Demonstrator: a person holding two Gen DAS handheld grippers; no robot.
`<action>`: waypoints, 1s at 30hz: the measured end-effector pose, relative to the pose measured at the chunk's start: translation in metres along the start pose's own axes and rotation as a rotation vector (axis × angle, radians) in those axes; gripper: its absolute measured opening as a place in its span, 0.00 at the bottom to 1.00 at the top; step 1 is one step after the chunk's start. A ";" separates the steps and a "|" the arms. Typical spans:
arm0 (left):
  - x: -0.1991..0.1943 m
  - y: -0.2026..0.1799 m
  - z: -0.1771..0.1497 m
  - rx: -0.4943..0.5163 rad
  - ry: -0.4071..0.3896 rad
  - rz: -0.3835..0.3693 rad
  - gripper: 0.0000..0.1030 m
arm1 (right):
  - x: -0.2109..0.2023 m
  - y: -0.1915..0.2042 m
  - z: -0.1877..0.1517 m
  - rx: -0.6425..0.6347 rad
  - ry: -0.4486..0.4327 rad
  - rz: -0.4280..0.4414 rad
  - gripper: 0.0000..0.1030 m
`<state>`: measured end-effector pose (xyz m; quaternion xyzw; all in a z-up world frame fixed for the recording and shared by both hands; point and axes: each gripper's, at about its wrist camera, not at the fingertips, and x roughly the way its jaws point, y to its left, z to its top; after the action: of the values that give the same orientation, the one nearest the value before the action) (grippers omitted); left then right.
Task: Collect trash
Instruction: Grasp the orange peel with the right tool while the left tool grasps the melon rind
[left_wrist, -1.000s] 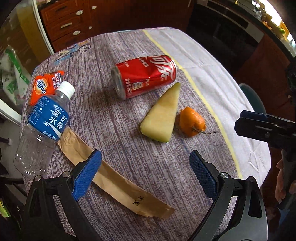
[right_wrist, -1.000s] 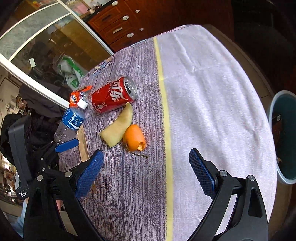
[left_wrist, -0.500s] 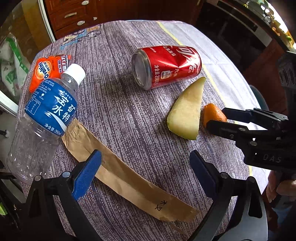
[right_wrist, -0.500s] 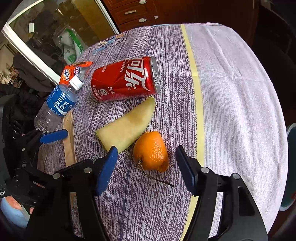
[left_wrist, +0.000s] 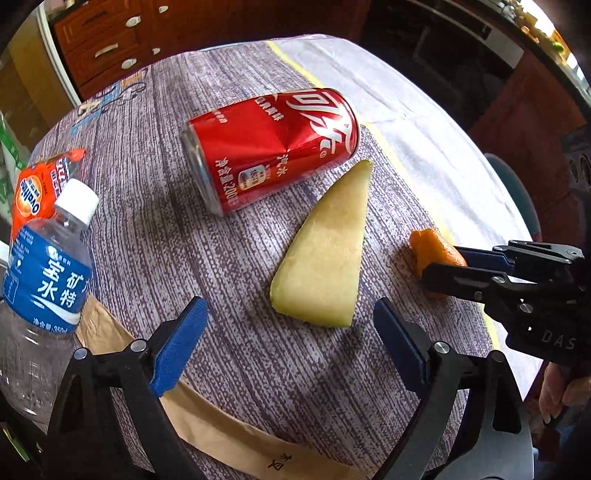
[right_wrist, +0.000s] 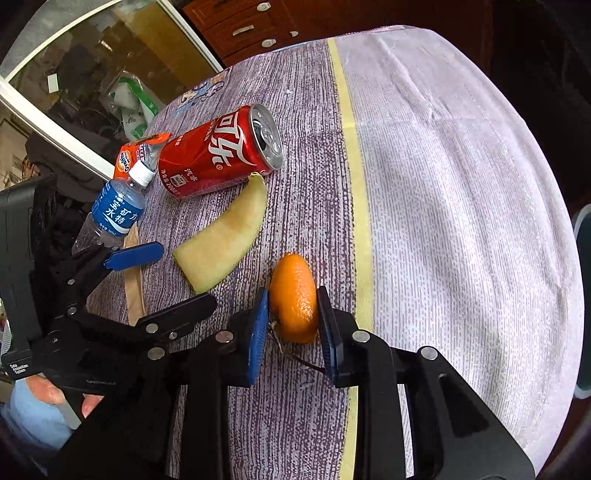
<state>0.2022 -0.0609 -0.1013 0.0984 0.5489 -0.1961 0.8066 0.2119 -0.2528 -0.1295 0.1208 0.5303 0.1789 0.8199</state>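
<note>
An orange peel (right_wrist: 293, 299) lies on the round table's cloth (right_wrist: 461, 184). My right gripper (right_wrist: 291, 314) is shut on the peel, one blue pad on each side; it also shows in the left wrist view (left_wrist: 443, 266), where the peel (left_wrist: 430, 251) pokes out past the fingers. My left gripper (left_wrist: 290, 332) is open and empty, low over the table just in front of a melon rind (left_wrist: 325, 258). A dented red cola can (left_wrist: 273, 147) lies on its side behind the rind. A water bottle (left_wrist: 44, 280), an orange sachet (left_wrist: 37, 184) and a brown paper sleeve (left_wrist: 221, 439) lie at the left.
A teal bin (right_wrist: 581, 295) stands on the floor past the table's right edge. A wooden drawer cabinet (left_wrist: 110, 40) is behind the table. A glass door with bags behind it (right_wrist: 92, 85) is at the left.
My right gripper has moved forward and closed on the orange peel. My left gripper has moved forward and right, toward the melon rind and can, still open.
</note>
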 end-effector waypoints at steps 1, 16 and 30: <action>0.001 -0.003 0.001 0.018 -0.003 0.008 0.84 | -0.001 -0.002 -0.001 0.007 -0.001 0.006 0.25; -0.006 -0.024 -0.004 0.087 -0.058 0.042 0.44 | -0.005 -0.010 -0.006 0.039 -0.027 0.058 0.25; -0.046 -0.054 -0.002 0.051 -0.095 0.000 0.43 | -0.042 -0.026 -0.017 0.081 -0.096 0.087 0.24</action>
<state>0.1627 -0.0994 -0.0561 0.1093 0.5049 -0.2144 0.8289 0.1848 -0.2938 -0.1122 0.1855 0.4916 0.1868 0.8301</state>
